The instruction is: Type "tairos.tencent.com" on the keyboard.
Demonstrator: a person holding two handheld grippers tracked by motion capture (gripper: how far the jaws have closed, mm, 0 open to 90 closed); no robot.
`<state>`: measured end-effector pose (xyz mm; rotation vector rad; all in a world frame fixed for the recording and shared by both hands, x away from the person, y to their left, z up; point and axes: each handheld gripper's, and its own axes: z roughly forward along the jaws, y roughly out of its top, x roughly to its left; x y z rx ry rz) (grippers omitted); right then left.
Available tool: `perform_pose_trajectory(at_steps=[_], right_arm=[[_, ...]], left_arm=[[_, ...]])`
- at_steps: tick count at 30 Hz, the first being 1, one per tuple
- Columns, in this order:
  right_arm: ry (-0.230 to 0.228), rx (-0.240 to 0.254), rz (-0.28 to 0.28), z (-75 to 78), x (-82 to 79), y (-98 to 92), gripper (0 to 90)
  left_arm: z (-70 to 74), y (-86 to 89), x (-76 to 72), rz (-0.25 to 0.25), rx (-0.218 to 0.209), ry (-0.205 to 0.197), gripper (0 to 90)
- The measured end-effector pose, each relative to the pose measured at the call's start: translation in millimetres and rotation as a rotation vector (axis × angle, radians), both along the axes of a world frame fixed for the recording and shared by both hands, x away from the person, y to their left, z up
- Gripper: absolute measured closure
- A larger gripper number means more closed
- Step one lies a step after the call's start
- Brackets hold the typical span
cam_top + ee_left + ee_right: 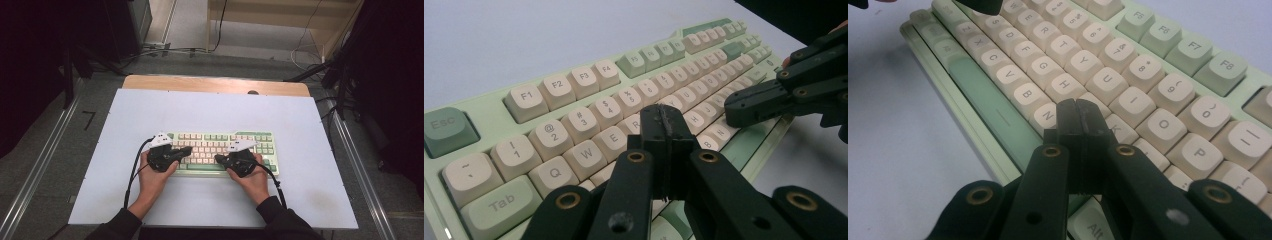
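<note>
Keyboard (225, 150), green case w/ cream and green keys, lies flat mid-table on a pale sheet (150, 110), near the person's edge. Left hand (152, 175) holds left gripper (663, 117) over the keys' left half, jaws pressed together, tips above the R/T keys, gripping nothing. Right gripper (1079, 117) hovers over the N/J/K area, jaws likewise closed and empty. No containers on the table.

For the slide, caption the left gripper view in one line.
Left gripper, jaws shut, poised over the keyboard near the R key, right gripper opposite.
</note>
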<state>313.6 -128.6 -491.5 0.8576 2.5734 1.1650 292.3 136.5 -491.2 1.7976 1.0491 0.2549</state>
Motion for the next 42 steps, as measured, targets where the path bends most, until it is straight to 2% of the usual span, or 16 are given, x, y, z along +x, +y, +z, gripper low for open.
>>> perform_pose_trajectory(at_steps=[3,6,12,20,25,28,32,36,38,42], right_arm=[[0.003,0.004,-0.003,1.5,0.1,-0.9,87.7],[0.003,0.045,-0.011,6.4,0.6,-4.9,87.7],[-0.004,0.091,-0.036,12.7,3.7,-14.9,87.6],[-0.016,0.104,-0.052,16.7,4.5,-23.2,86.2],[-0.036,0.124,-0.065,20.3,4.0,-32.4,81.2],[-0.054,0.137,-0.076,22.9,3.0,-39.8,75.6],[-0.072,0.152,-0.108,23.7,3.2,-51.9,62.9],[-0.092,0.171,-0.144,24.0,1.9,-67.5,51.0],[-0.104,0.178,-0.162,24.7,-0.5,-77.5,47.0],[-0.120,0.188,-0.208,26.1,-6.5,-103.3,41.5]], left_arm=[[0.7,0.7,-0.2,0.001,0.000,-0.002,90.0],[1.2,1.8,-0.1,0.007,-0.002,-0.005,90.0],[2.2,3.3,-0.1,0.016,-0.010,-0.008,90.0],[7.5,8.8,-1.7,0.035,-0.038,-0.028,90.0],[10.3,14.1,-2.7,0.060,-0.048,-0.049,90.0],[11.3,16.9,-3.8,0.080,-0.059,-0.067,81.1],[13.1,22.4,-7.4,0.109,-0.066,-0.094,72.1],[16.8,30.0,-13.3,0.147,-0.068,-0.133,63.2],[16.7,33.5,-16.4,0.179,-0.058,-0.157,54.9],[16.4,42.9,-22.0,0.220,-0.054,-0.145,47.9]])
